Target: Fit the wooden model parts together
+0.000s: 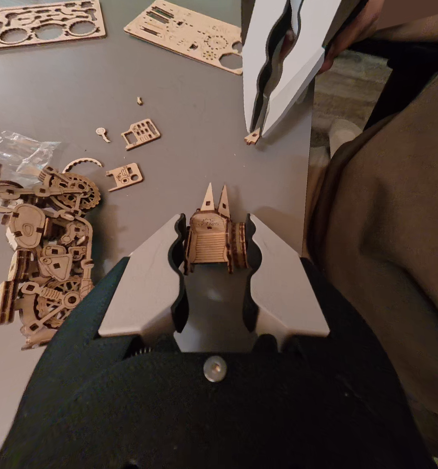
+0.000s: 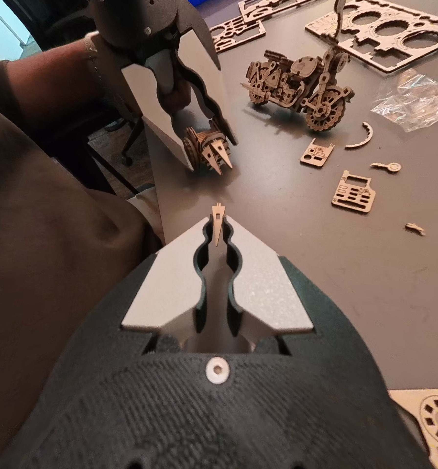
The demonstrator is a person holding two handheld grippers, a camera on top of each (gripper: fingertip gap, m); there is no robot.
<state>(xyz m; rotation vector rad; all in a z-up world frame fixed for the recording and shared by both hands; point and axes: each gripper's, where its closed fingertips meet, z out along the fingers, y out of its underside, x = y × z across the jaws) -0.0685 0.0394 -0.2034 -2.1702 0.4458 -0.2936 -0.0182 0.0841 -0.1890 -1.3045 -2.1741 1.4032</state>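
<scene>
- The left gripper (image 1: 214, 243) is closed around a small wooden sub-assembly (image 1: 211, 241), a seat-like piece with ribbed sides and two pointed wooden spikes sticking out past the fingertips.
- In the right wrist view the same left gripper (image 2: 207, 149) comes in from the upper left, and the sub-assembly (image 2: 207, 149) sits low over the grey table (image 2: 276, 253), near its edge; whether it touches the surface cannot be told.
- The right gripper (image 2: 217, 223) pinches a thin tapered wooden part (image 2: 217, 223) between its fingertips, notched wide end pointing forward, narrow end back between the fingers.
- In the left wrist view the right gripper (image 1: 254, 132) points down at the table (image 1: 200, 101), with the tapered part (image 1: 252, 137) showing at its tip.
- The two held pieces are apart, facing each other across bare table.
- A nearly complete wooden motorcycle model (image 2: 301, 83) stands farther out on the table.
- Loose flat parts lie beside it: two perforated plates (image 2: 353, 195), a key-shaped piece (image 2: 388, 166) and a toothed arc (image 2: 360, 138).
- Punched-out wooden sheets (image 2: 390, 35) and a crumpled clear plastic bag (image 2: 416, 101) lie at the far side.
</scene>
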